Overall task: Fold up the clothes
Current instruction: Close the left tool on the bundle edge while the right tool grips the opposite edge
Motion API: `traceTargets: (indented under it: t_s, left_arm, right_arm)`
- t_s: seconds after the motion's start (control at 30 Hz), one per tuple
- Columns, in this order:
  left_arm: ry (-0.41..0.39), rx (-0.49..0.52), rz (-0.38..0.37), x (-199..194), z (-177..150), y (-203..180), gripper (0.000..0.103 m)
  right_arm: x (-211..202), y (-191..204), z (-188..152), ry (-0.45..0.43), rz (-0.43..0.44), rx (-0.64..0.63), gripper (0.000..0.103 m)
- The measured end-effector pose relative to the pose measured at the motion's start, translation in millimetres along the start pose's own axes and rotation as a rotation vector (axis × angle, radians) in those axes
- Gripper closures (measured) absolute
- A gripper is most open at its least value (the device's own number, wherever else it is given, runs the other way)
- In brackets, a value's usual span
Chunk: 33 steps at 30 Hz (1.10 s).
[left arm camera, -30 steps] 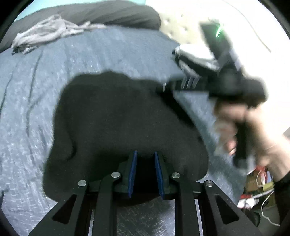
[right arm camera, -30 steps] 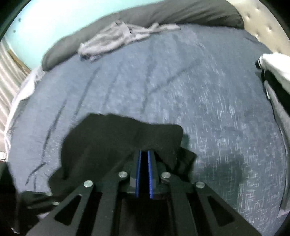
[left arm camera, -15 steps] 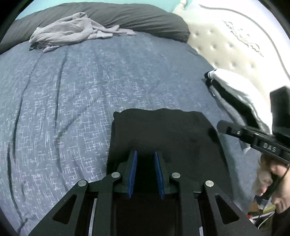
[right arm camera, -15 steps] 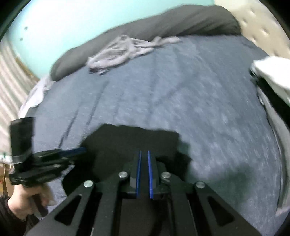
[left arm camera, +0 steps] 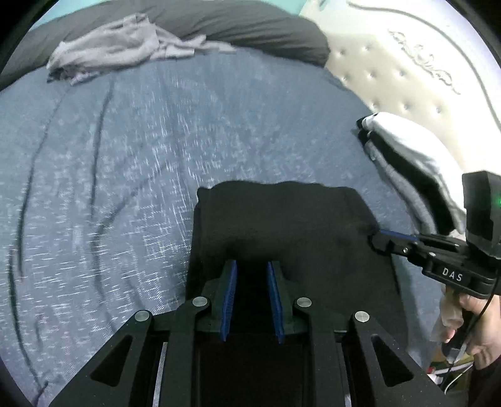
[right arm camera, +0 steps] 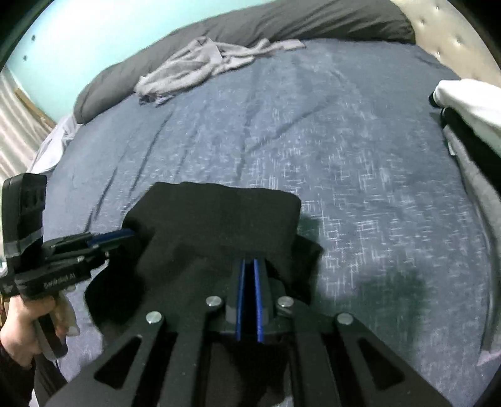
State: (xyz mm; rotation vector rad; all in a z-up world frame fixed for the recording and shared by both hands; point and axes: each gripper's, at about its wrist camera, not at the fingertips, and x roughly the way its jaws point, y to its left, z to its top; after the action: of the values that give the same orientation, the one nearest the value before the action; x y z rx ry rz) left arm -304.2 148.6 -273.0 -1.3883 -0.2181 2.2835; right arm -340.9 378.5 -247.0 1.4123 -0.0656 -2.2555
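Observation:
A black garment [left arm camera: 281, 219] lies folded into a rough rectangle on the blue-grey bed [left arm camera: 125, 156], its near edge raised by both grippers. My left gripper [left arm camera: 252, 266] is shut on a thick bunch of its near left edge, blue pads held apart by the cloth. In the right wrist view the same garment [right arm camera: 219, 219] spreads ahead of my right gripper [right arm camera: 249, 263], which is shut on its near right edge. Each gripper shows in the other's view: the right gripper [left arm camera: 377, 238] at the garment's right side, the left gripper [right arm camera: 128, 233] at its left side.
A crumpled grey garment [left arm camera: 125, 43] lies at the far side against a long dark pillow [left arm camera: 266, 28]. A stack of folded clothes [left arm camera: 407, 156] sits at the right by the tufted headboard [left arm camera: 407, 62]. Hands [right arm camera: 18, 328] grip the handles.
The black garment hung spread and lifted a second ago; now it rests on the bed in a flatter folded rectangle. Both grippers have kept their hold and come level side by side.

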Motion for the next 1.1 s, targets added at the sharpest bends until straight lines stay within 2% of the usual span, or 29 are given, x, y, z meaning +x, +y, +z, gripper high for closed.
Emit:
traceTargets:
  t_s: [0.1,0.23,0.4,0.47,0.57,0.63,0.7,0.8,0.97,1.1]
  left_arm:
    - [-0.010,0.029,-0.019,-16.8,-12.0,-4.7,0.081]
    - [0.025,0.051,-0.033,-17.8,-32.2,-9.2,0.081]
    - [0.092,0.043,-0.006,5.0,-52.9,-4.7,0.081]
    - [0.084,0.037,-0.008,0.0,-53.0,-4.7,0.081]
    - [0.045,0.063,-0.020,-19.0,-51.2,-16.0,0.081]
    - [0.031,0.080,-0.034,-26.5,-51.0,-23.3,0.081]
    - [0.029,0.093,-0.044,-31.4,-53.0,-28.1,0.081]
    - [0.045,0.117,-0.051,-31.3,-59.5,-36.2,0.081]
    - [0.098,0.116,-0.030,-7.9,-70.4,-33.2,0.081]
    - [0.074,0.106,-0.036,-19.3,-68.2,-36.4,0.081]
  right_arm:
    - [-10.4,13.4,-17.1,0.007,0.048,-0.036,0.099]
    - [0.5,27.4,-39.3,0.064,0.017,-0.095,0.099]
    - [13.2,9.5,-53.3,0.091,-0.001,-0.032,0.099]
    - [8.5,6.7,-55.9,0.091,-0.010,-0.016,0.099]
    - [-12.8,13.4,-55.4,0.041,0.005,-0.012,0.099]
    - [-21.5,25.7,-55.3,0.020,0.047,-0.032,0.099]
    - [-22.3,42.8,-56.1,0.031,0.076,-0.076,0.099]
    - [-11.5,46.3,-61.2,0.062,0.067,-0.092,0.099]
    - [7.1,49.0,-69.9,0.114,0.048,-0.108,0.099]
    - [-9.0,42.8,-71.8,0.097,0.054,-0.070,0.099]
